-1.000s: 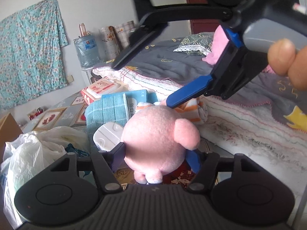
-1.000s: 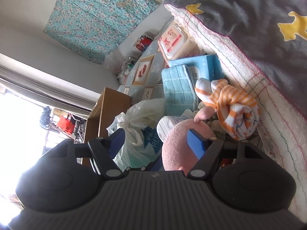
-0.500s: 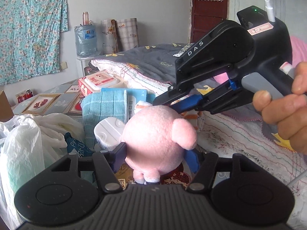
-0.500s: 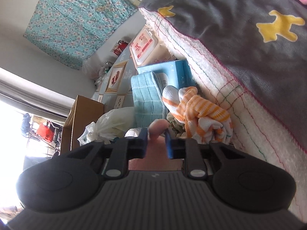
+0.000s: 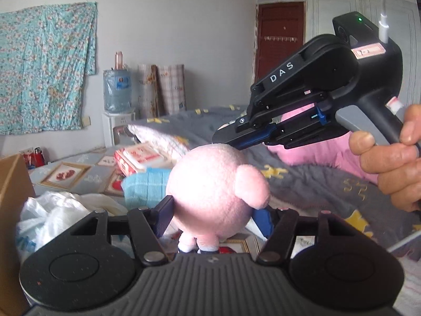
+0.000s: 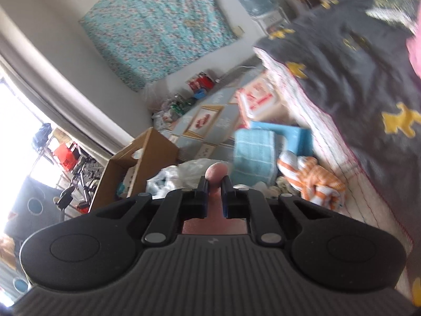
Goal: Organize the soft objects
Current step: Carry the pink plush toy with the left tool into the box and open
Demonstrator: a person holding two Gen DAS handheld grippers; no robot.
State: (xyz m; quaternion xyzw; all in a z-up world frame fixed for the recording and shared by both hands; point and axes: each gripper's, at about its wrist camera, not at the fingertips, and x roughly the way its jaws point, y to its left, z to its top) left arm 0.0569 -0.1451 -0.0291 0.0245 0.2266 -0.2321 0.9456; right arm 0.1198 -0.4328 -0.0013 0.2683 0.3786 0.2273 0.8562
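A round pink plush pig (image 5: 213, 192) sits between the fingers of my left gripper (image 5: 210, 210), which is shut on its body and holds it up. My right gripper (image 5: 231, 142) reaches in from the right and is shut on the top of the pig. In the right wrist view its fingers (image 6: 213, 197) pinch a small pink part of the pig (image 6: 216, 173). An orange-and-white striped soft toy (image 6: 313, 179) lies on the floor beside the bed. A folded teal towel (image 6: 254, 152) stands next to it.
A bed with a grey quilt (image 5: 310, 184) and a pink pillow (image 5: 315, 152) fills the right. White plastic bags (image 5: 52, 210), a cardboard box (image 6: 136, 163), a blue box (image 6: 292, 134) and a red-and-white pack (image 5: 136, 158) lie on the patterned floor.
Both grippers have lifted the pig higher, so more of the room and bed shows. My right gripper closed onto the pig's top during the last second.
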